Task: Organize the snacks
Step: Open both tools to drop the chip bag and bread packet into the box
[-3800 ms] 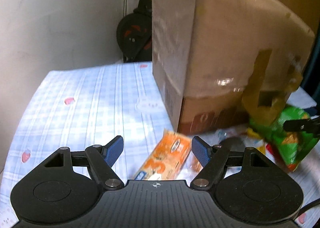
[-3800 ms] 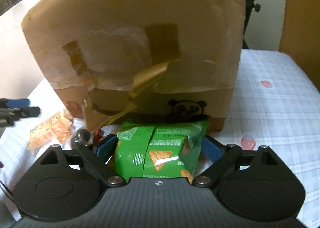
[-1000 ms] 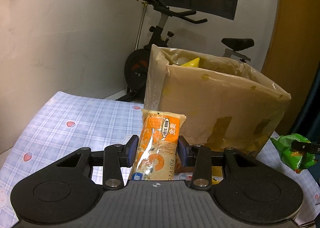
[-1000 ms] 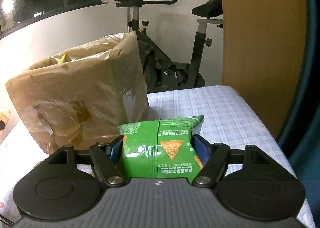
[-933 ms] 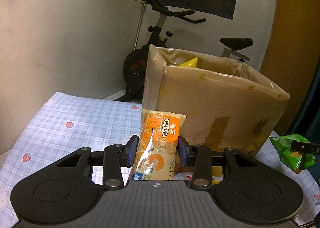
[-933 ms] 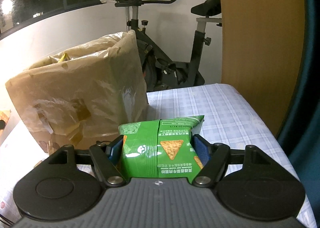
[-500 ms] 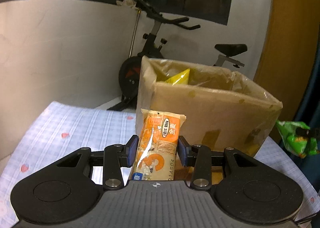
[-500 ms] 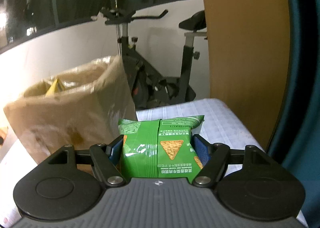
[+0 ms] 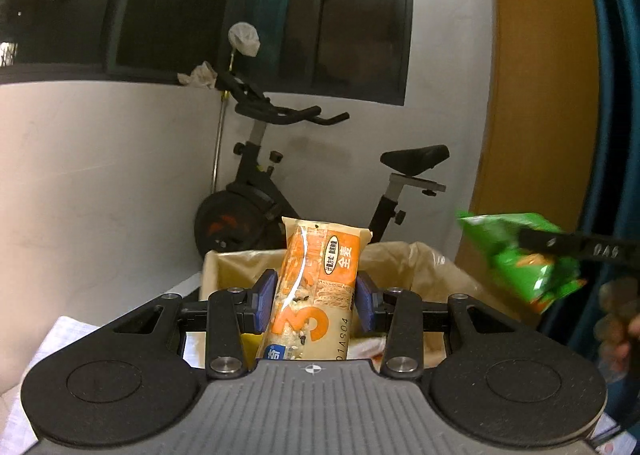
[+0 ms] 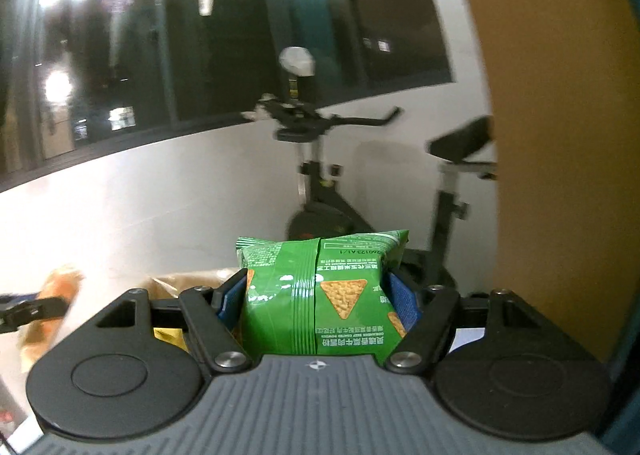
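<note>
A snack packet (image 9: 316,295) is clamped upright between the pads of the left gripper (image 9: 316,301), above the near rim of a lined cardboard box (image 9: 420,267) whose open top is seen just behind and below it. A chip bag (image 10: 320,295) is pinched between the pads of the right gripper (image 10: 318,301); in the left wrist view this bag (image 9: 524,259) is held to the right of the box, above its right edge. An exercise bike (image 9: 260,183) is placed behind the box, against the wall, beneath a window (image 9: 200,7). A cloth-covered table (image 9: 60,339) is seen at lower left, under the box.
</note>
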The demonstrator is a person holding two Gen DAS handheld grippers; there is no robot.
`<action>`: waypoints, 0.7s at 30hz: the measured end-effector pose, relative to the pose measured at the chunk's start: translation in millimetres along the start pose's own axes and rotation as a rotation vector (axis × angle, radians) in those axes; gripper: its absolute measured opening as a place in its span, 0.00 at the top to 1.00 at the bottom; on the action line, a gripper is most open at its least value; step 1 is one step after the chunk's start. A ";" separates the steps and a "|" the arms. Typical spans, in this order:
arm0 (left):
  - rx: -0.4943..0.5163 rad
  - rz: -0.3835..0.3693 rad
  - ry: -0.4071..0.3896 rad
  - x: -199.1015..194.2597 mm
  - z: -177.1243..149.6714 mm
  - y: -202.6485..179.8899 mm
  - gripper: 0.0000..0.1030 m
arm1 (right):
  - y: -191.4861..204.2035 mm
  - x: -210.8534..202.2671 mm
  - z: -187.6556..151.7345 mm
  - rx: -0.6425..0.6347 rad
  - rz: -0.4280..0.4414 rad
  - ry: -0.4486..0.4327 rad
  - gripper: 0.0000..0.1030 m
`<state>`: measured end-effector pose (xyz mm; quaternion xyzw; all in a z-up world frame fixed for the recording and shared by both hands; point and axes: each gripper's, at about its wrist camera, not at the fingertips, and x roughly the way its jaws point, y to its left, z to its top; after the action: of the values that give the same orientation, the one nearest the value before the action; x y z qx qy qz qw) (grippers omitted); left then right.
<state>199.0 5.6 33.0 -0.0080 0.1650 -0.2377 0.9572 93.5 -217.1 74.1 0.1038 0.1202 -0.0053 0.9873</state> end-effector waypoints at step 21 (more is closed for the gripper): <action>-0.099 0.042 0.138 93.4 -2.3 21.9 0.27 | 58.1 124.8 -42.2 -0.124 0.076 0.190 0.25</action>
<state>286.0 -17.6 -0.4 -0.0354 0.2422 -0.2090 0.9468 206.7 -149.8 16.0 0.0472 0.2092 0.0495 0.9755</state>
